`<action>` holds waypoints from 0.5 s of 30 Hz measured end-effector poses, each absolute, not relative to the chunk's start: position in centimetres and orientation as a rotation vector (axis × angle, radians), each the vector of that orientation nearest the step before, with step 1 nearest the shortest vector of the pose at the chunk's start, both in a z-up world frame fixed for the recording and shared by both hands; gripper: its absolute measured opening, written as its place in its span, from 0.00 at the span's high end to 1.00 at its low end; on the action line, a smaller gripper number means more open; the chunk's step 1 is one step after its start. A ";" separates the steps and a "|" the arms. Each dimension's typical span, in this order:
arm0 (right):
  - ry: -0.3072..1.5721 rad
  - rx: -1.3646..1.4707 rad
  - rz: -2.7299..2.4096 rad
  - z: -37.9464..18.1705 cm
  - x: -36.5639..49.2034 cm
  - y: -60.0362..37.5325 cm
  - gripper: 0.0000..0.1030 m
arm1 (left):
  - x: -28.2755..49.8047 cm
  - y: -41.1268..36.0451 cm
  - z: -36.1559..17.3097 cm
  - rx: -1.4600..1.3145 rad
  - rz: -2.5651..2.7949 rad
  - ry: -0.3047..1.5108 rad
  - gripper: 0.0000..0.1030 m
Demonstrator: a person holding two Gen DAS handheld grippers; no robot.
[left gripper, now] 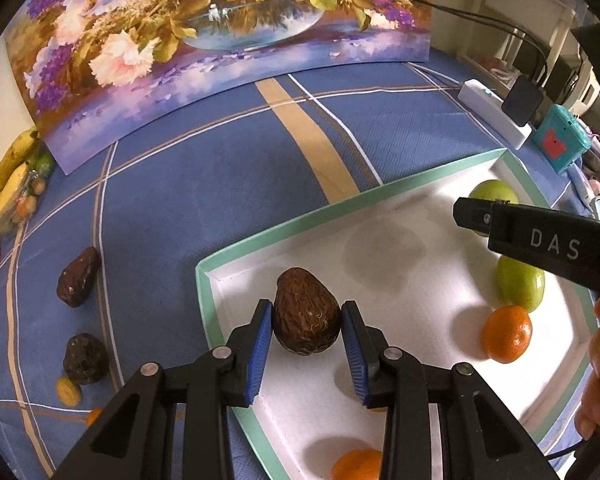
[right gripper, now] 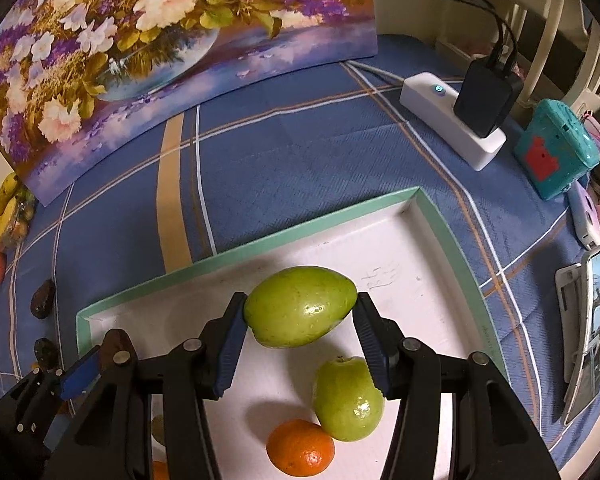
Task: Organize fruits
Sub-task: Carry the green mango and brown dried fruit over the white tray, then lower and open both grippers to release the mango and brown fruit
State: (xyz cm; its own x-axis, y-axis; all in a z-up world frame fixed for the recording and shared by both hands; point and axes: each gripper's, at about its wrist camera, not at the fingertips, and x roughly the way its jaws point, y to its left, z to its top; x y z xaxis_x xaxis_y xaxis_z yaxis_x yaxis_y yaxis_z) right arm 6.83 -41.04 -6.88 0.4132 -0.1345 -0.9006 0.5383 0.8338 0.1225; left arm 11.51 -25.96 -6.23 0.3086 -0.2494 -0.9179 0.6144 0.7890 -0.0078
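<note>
Left wrist view: left gripper [left gripper: 307,322] pinching brown wrinkled avocado [left gripper: 306,312] between blue pads [left gripper: 260,354], over near-left corner of white tray [left gripper: 260,236] with green rim. Whether avocado touches tray floor, cannot tell. At 3 o'clock in tray, orange [left gripper: 507,334] touching green fruit [left gripper: 520,286]; second orange [left gripper: 358,465] at 6 o'clock, partly cut by lower edge. At 2 o'clock, black finger of right gripper marked DAS, green fruit behind it. On blue checked cloth [left gripper: 220,200] at 9 o'clock, two dark avocados [left gripper: 78,277] [left gripper: 86,359], well apart from tray; bananas [left gripper: 8,184] at 10 o'clock beside flower painting [left gripper: 180,32].

Right wrist view: right gripper [right gripper: 300,308] pinching green mango [right gripper: 300,306] by both ends, lying sideways, lifted above tray with shadow under. At 5 o'clock, green fruit [right gripper: 348,400] touching orange [right gripper: 300,448]. At 8 o'clock, left gripper [right gripper: 78,372] with blue pad. At 2 o'clock, white power strip [right gripper: 440,120] with black charger [right gripper: 486,100], teal box [right gripper: 554,152] near it.
</note>
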 end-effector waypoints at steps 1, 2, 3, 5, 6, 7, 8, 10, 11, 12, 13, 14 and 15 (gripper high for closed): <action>1.075 0.431 -0.437 -7.1 6.9 -41.0 0.46 | 11.5 -26.0 -6.4 0.380 -0.586 1.124 0.64; 1.081 0.431 -0.436 -7.3 7.0 -41.0 0.46 | 11.5 -25.9 -6.5 0.382 -0.585 1.128 0.64; 1.090 0.432 -0.436 -7.7 7.0 -41.0 0.46 | 11.5 -25.9 -6.6 0.384 -0.582 1.125 0.64; 1.103 0.433 -0.434 -8.1 7.1 -41.1 0.46 | 11.4 -25.9 -6.7 0.386 -0.580 1.124 0.64; 1.111 0.436 -0.433 -8.4 7.1 -41.1 0.46 | 11.4 -25.9 -6.7 0.386 -0.580 1.124 0.64; 1.114 0.428 -0.437 -8.6 7.2 -41.0 0.46 | 11.4 -26.0 -6.8 0.388 -0.579 1.123 0.64; 1.117 0.420 -0.440 -8.7 7.2 -41.0 0.46 | 11.4 -26.0 -6.9 0.395 -0.574 1.127 0.64; 1.119 0.413 -0.444 -8.8 7.2 -40.9 0.46 | 11.6 -25.9 -7.3 0.394 -0.568 1.145 0.64; 1.118 0.413 -0.444 -8.8 7.2 -40.9 0.46 | 11.6 -25.8 -7.5 0.388 -0.569 1.154 0.64; 1.119 0.411 -0.444 -8.8 7.2 -40.9 0.46 | 11.6 -25.8 -7.5 0.380 -0.570 1.151 0.64; 1.119 0.410 -0.444 -8.8 7.2 -40.9 0.46 | 11.6 -25.8 -7.5 0.381 -0.570 1.153 0.64; 1.119 0.409 -0.444 -8.9 7.2 -40.9 0.46 | 11.5 -25.8 -7.5 0.381 -0.570 1.152 0.64; 1.119 0.408 -0.444 -8.9 7.2 -40.9 0.46 | 11.5 -25.8 -7.6 0.383 -0.570 1.151 0.64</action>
State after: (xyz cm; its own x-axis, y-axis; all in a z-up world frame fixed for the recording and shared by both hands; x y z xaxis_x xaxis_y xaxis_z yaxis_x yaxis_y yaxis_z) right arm 7.21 -40.90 -8.86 0.3675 -0.1347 -0.9202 0.5333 0.8411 0.0899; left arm 11.52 -25.77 -7.58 0.2915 -0.2245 -0.9298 0.6032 0.7976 -0.0035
